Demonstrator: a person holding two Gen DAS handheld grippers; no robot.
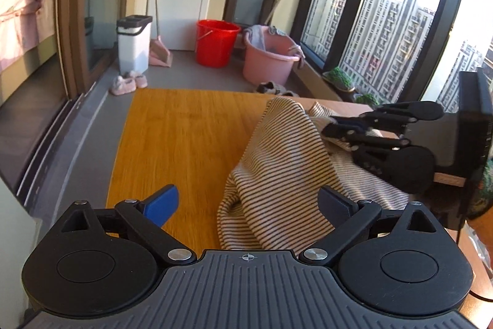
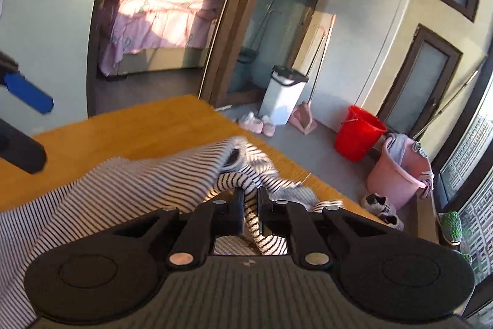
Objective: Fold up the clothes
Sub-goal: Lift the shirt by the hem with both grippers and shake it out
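Red bucket (image 1: 217, 42) beside pink tub (image 1: 268, 59)

Warm, low sunlight came through the window (image 1: 385, 30), lighting the wooden table (image 1: 185, 128) orange and casting patches on the pink bedding (image 2: 160, 11). Both fisheye views bent straight lines at their edges. The right wrist view was motion-blurred, smearing the striped garment (image 2: 172, 171); the left was sharper.

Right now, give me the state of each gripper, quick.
Left gripper: open, holding nothing; striped garment lies between its fingers.
Right gripper: closed on a fold of the striped garment.
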